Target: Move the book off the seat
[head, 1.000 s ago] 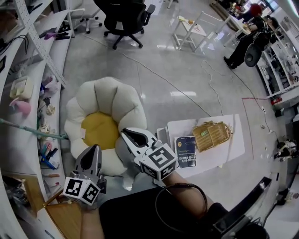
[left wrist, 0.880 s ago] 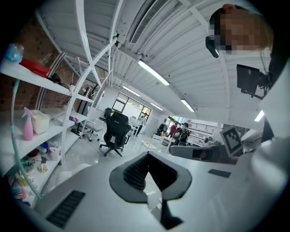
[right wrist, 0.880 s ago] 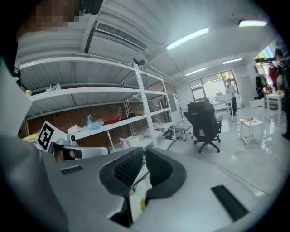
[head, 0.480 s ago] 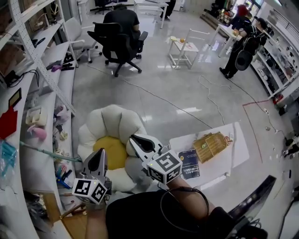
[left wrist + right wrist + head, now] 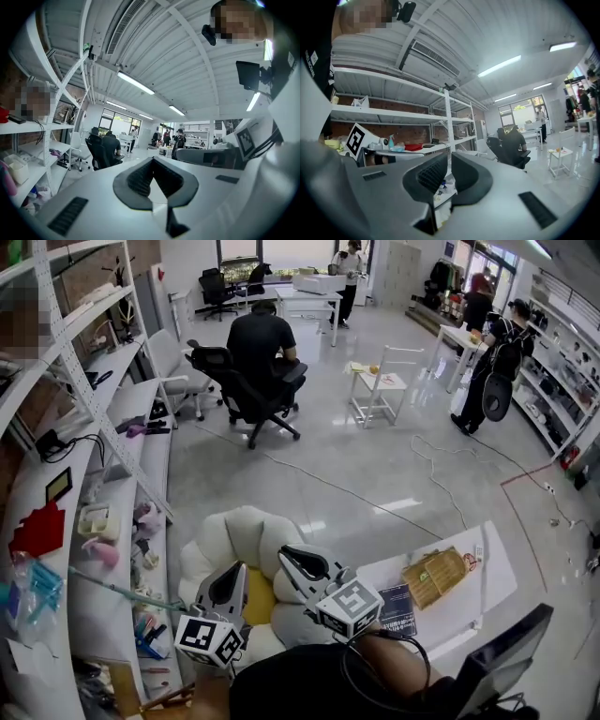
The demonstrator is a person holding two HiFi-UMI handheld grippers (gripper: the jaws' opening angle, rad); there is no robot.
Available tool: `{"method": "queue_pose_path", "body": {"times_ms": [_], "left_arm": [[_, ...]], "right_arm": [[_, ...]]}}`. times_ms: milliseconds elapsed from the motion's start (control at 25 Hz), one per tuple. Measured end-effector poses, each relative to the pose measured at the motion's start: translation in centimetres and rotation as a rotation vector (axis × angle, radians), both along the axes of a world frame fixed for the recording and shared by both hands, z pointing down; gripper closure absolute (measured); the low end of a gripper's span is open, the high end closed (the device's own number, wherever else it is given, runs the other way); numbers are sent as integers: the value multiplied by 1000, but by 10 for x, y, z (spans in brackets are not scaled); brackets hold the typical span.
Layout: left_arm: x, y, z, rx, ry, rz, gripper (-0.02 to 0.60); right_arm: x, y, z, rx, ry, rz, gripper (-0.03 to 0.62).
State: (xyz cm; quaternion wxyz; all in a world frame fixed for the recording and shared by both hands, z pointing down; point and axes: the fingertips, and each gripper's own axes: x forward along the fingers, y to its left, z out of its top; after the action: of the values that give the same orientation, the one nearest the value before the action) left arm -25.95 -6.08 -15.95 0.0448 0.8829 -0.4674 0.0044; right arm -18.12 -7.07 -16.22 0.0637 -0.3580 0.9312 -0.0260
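Book (image 5: pixel 397 607), dark-covered, lies flat on the low white table (image 5: pixel 469 604) just beside a wicker basket (image 5: pixel 436 575), apart from the cream flower-shaped seat (image 5: pixel 246 538) with a yellow centre that sits on the floor to the table's left. The person's left gripper (image 5: pixel 236 568) is clenched on nothing, its jaws pressed together and pointing level into the room, while the right gripper (image 5: pixel 287 555) beside it, also empty, has its jaws drawn to a thin slit. Beyond them a seated person (image 5: pixel 258 338) occupies a black office chair (image 5: pixel 217 362), with white shelving (image 5: pixel 94 409) along the left wall.
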Motion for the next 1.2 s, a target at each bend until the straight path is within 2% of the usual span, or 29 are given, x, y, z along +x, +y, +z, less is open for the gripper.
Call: {"method": "queue_pose_path", "body": {"times_ms": [320, 560, 1200], "left_arm": [[-6, -23, -9, 15, -7, 7, 577], [-6, -33, -12, 19, -3, 19, 577], [-5, -37, -2, -15, 12, 34, 577]], "right_arm": [[7, -27, -13, 22, -10, 50, 559], [8, -41, -17, 27, 33, 61, 559], [15, -47, -10, 6, 42, 102, 559]]}}
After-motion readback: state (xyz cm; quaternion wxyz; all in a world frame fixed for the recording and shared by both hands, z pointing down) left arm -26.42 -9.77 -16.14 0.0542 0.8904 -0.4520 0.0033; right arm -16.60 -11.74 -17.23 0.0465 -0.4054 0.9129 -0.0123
